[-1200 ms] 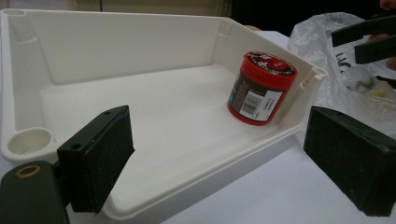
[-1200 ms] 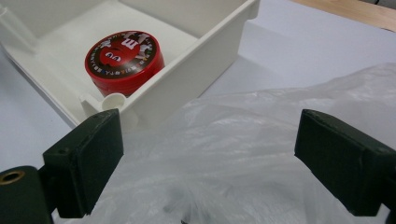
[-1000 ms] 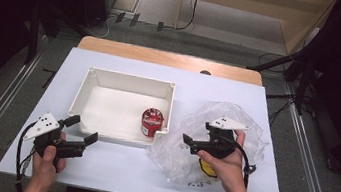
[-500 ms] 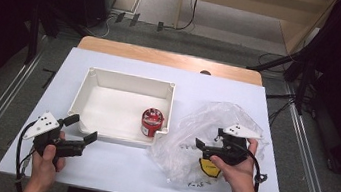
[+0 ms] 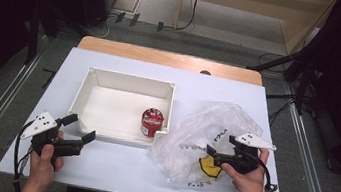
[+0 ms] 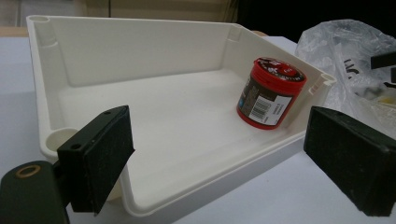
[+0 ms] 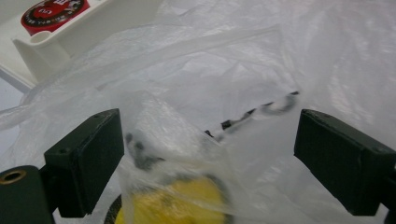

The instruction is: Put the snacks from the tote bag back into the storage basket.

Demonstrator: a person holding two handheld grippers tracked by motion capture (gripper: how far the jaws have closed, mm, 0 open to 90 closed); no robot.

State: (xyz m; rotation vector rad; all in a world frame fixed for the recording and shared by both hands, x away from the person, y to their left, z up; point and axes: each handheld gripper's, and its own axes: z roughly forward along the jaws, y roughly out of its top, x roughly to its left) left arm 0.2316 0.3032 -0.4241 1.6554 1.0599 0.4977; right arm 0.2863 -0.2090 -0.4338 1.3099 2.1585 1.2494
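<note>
While open, right claw (image 5: 212,154) seemingly touches bag (image 5: 214,127)

We note 1 white table (image 5: 113,168) with a wooden strip (image 5: 168,58) along its far edge. Directly on it lie 2 things. A white rectangular tray (image 5: 88,98) sits left of centre, open side up, its near rim close to the table's front. A crumpled clear plastic bag (image 5: 225,121) lies to the right, its left edge touching the tray's near right corner. Bare white surface runs along the left side, the front edge and behind both items.
</note>
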